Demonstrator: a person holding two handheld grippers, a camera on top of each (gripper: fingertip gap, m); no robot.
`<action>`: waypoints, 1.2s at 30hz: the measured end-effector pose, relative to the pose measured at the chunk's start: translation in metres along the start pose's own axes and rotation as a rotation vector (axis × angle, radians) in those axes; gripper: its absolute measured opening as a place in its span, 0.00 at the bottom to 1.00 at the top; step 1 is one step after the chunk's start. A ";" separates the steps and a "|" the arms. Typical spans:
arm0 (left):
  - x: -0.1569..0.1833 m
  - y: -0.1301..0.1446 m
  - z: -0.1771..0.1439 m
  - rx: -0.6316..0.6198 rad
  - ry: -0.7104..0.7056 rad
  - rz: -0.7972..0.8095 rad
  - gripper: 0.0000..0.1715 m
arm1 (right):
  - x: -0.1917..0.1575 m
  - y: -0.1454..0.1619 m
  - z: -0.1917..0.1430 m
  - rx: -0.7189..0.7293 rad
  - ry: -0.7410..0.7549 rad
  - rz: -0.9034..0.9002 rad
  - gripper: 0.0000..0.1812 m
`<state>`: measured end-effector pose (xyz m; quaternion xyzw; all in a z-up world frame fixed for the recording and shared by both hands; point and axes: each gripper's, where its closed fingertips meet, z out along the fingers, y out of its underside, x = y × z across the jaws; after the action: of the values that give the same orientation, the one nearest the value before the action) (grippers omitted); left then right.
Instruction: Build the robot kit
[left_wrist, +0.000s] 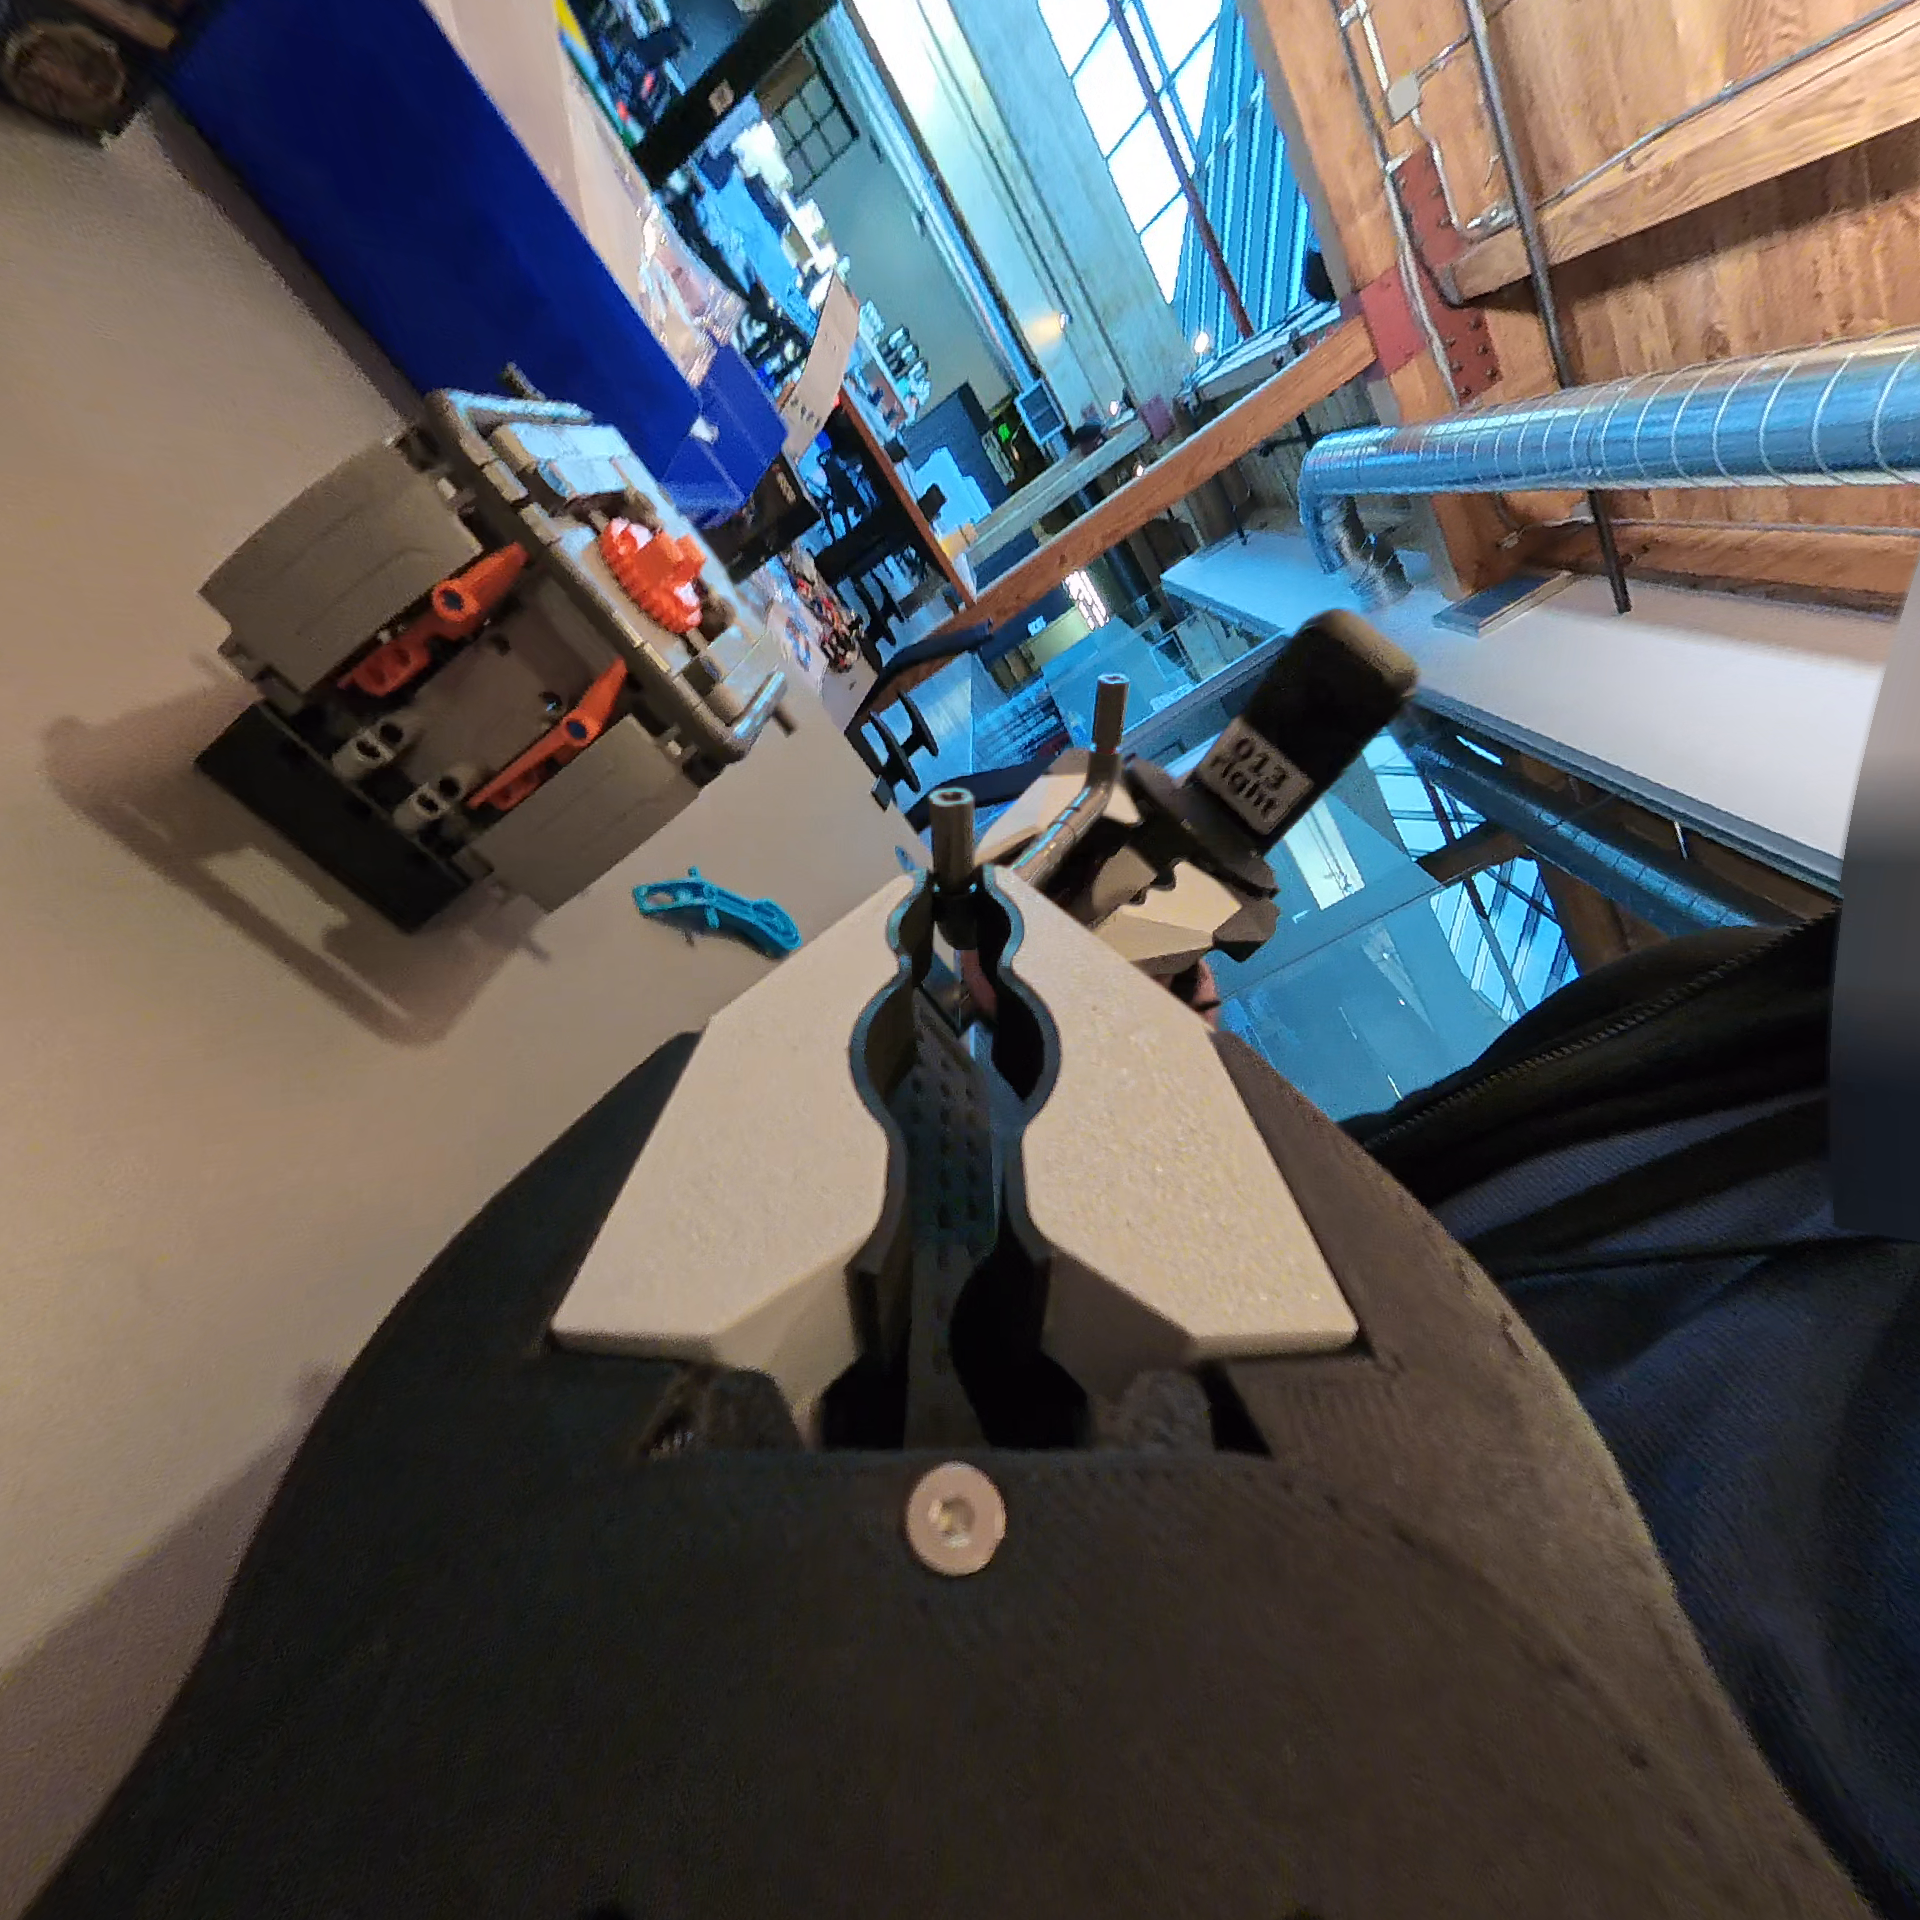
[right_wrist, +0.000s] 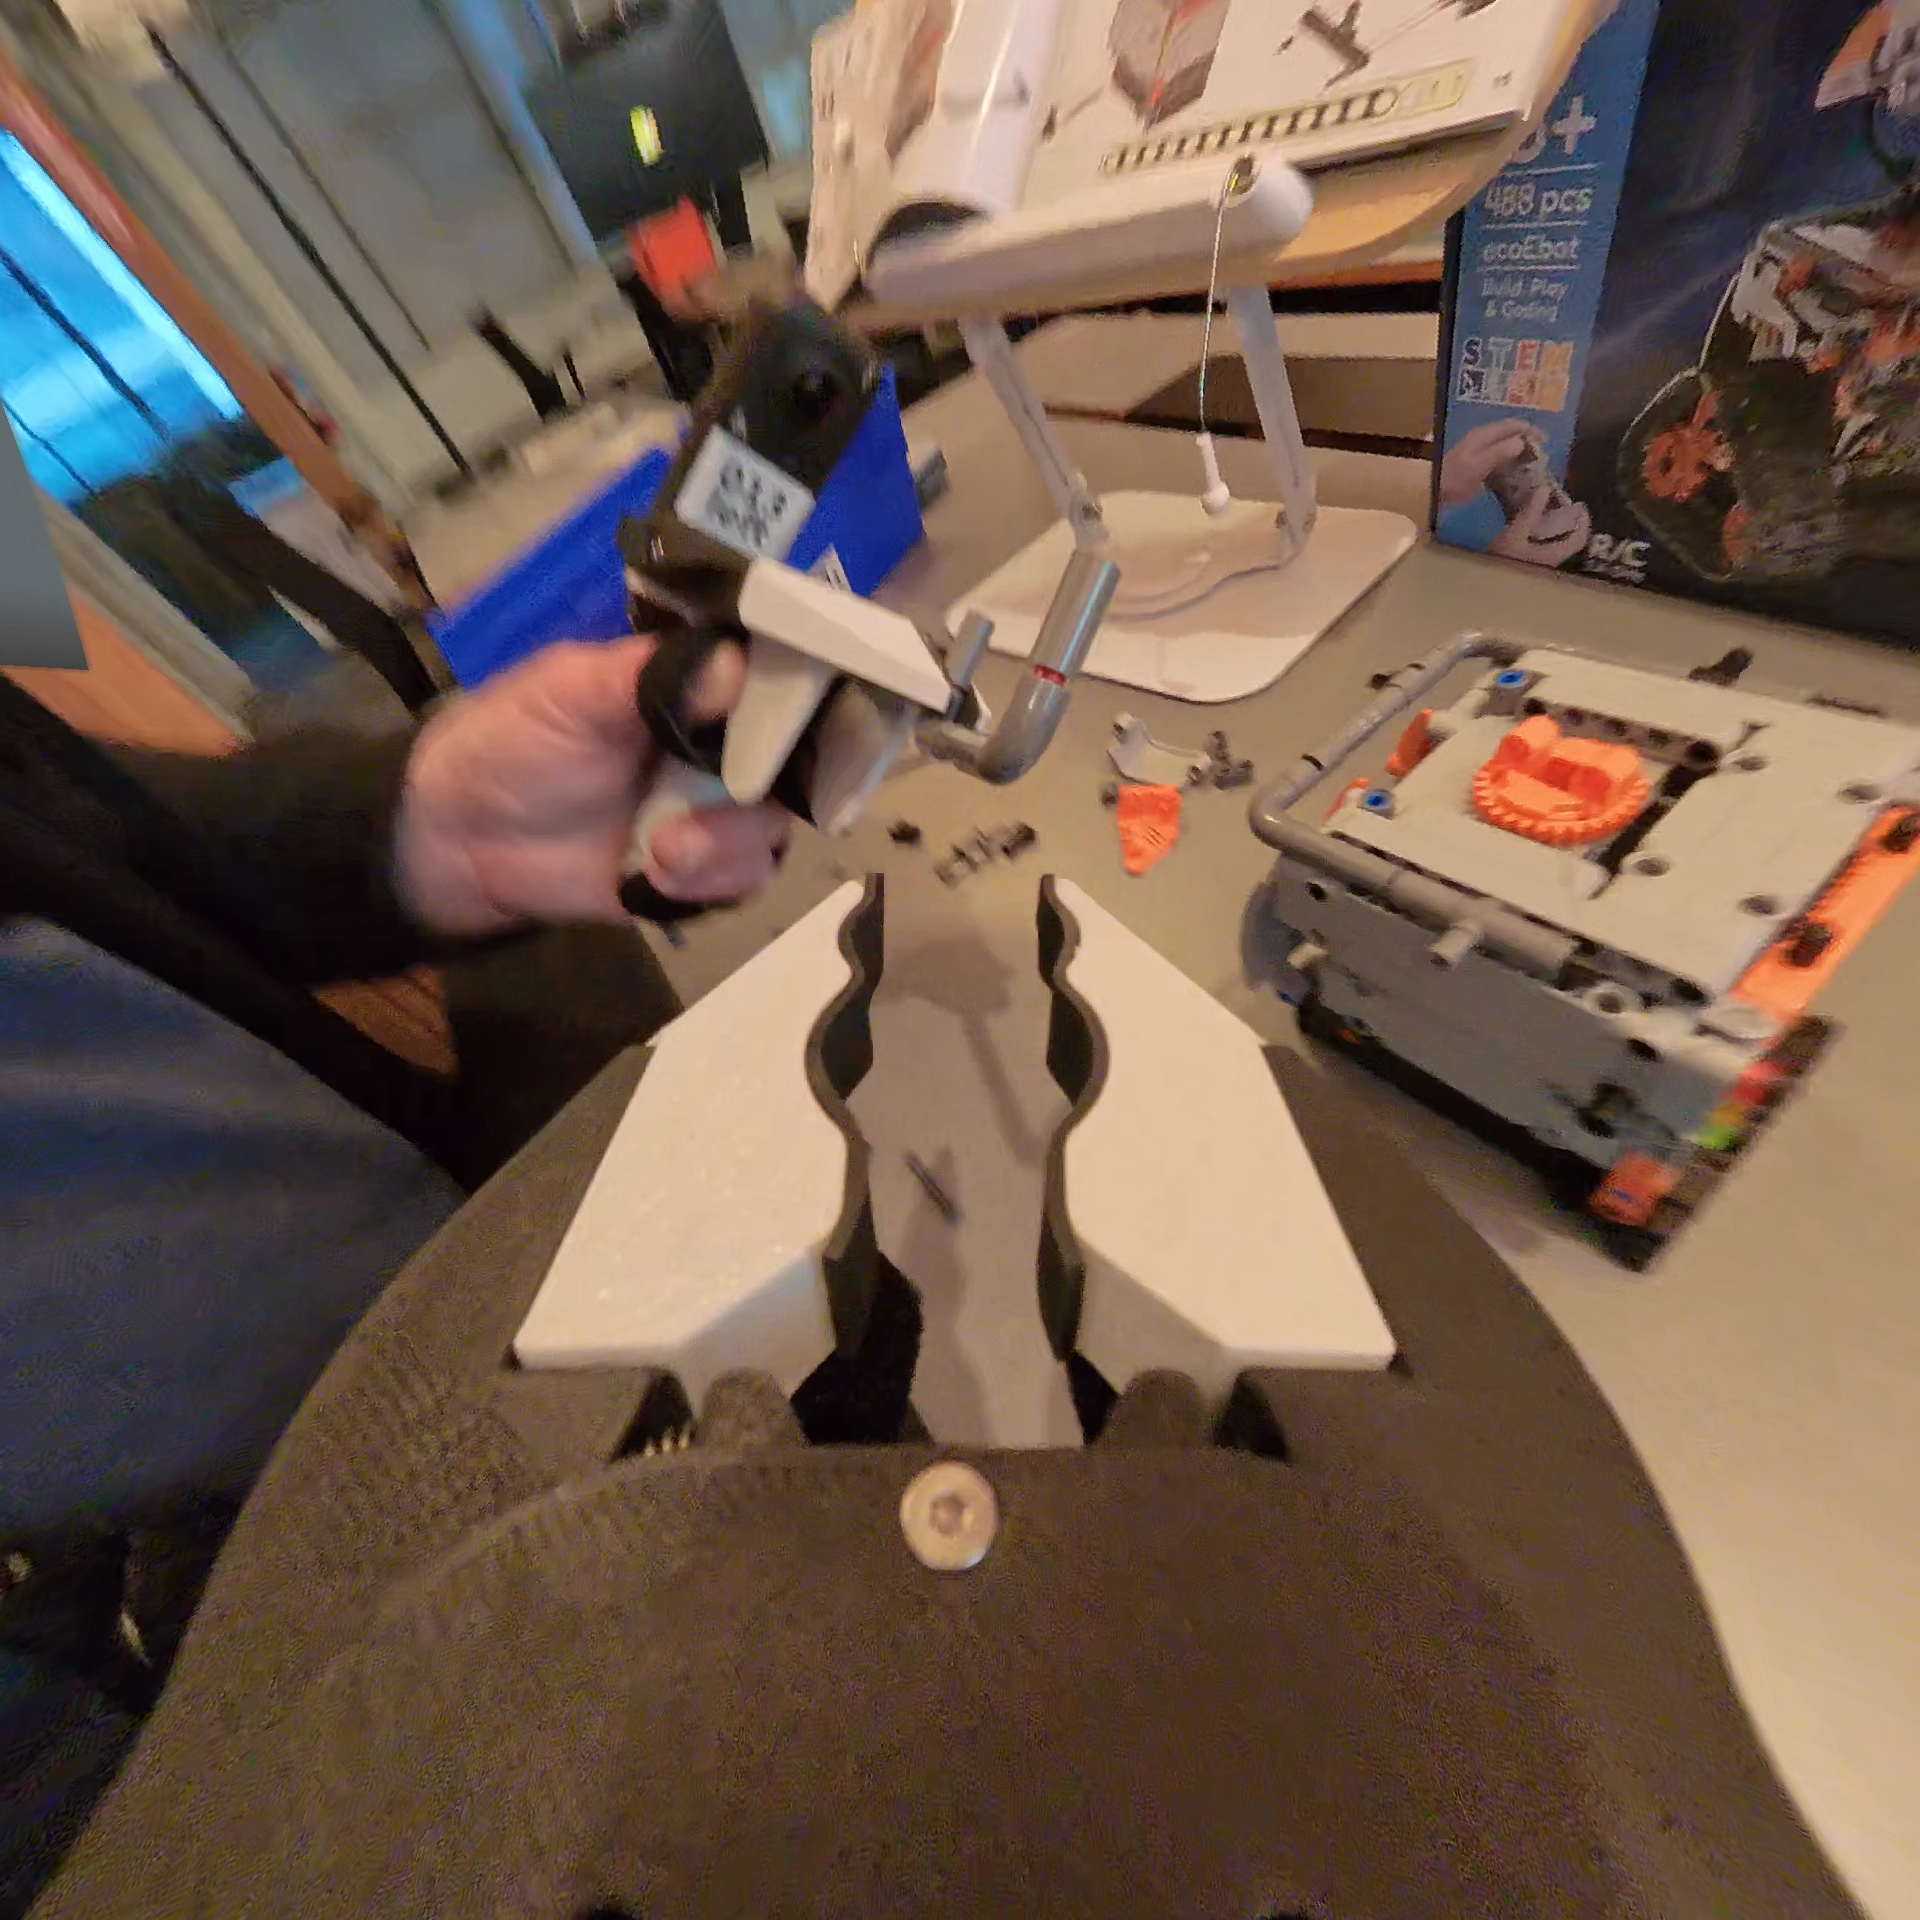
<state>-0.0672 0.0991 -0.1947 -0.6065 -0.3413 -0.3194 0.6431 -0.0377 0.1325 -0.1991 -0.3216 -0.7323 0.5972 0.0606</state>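
Grey tabletop (right_wrist: 1714, 1403) in a timber-walled workshop carries a grey, black and orange brick-built block model (right_wrist: 1558, 914), the landmark for what follows; beside it lie loose small parts, among them an orange wedge piece (right_wrist: 1148, 823), and behind it stand a blue toy box (right_wrist: 1683, 291) and a white booklet stand (right_wrist: 1174, 582). Left gripper (right_wrist: 961, 717), hand-held above the table to the model's left, is clamped on a bent grey tube piece (right_wrist: 1013, 727); right gripper (right_wrist: 961, 894) stands wide and empty just left of the model.
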 end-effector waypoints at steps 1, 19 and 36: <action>0.003 -0.001 0.003 0.013 0.008 0.011 0.03 | -0.002 -0.003 0.003 0.044 -0.017 0.068 0.17; 0.018 0.009 0.023 0.002 0.126 0.002 0.07 | 0.005 -0.033 -0.015 0.156 -0.230 0.306 0.02; 0.025 0.020 0.033 -0.076 0.163 0.006 0.03 | 0.004 -0.033 -0.011 0.072 -0.298 0.337 0.02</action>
<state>-0.0382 0.1332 -0.1839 -0.6034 -0.2739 -0.3786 0.6462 -0.0491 0.1412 -0.1667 -0.3454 -0.6471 0.6656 -0.1375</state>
